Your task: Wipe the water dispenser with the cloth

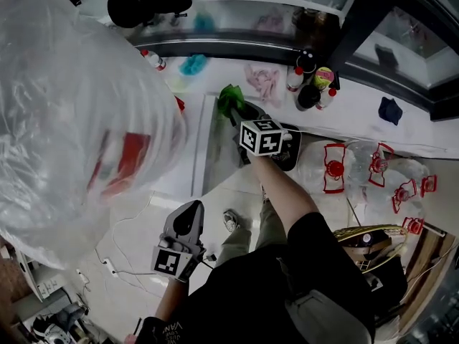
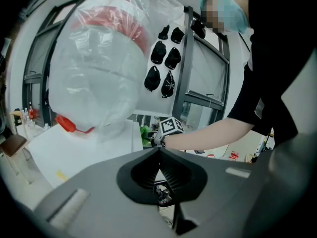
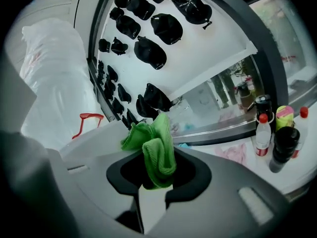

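The water dispenser (image 1: 192, 160) is a white cabinet at the left, with a big plastic-wrapped bottle (image 1: 72, 113) on top. My right gripper (image 1: 237, 113) is shut on a bunched green cloth (image 1: 231, 99), which it holds at the dispenser's upper far corner. In the right gripper view the cloth (image 3: 157, 150) stands up from between the jaws, next to the white dispenser top (image 3: 91, 140). My left gripper (image 1: 188, 212) hangs lower, in front of the dispenser, shut and holding nothing. The left gripper view shows that gripper (image 2: 159, 151) pointing at the bottle (image 2: 99, 63) and at the right forearm.
A counter behind holds several bottles (image 1: 310, 81), a pink rag (image 1: 264, 82) and a dark blue cloth (image 1: 390, 110). Empty jugs with red handles (image 1: 358, 167) lie on the right. Black caps (image 3: 148, 43) hang on the wall. Cables (image 1: 107, 264) trail on the floor.
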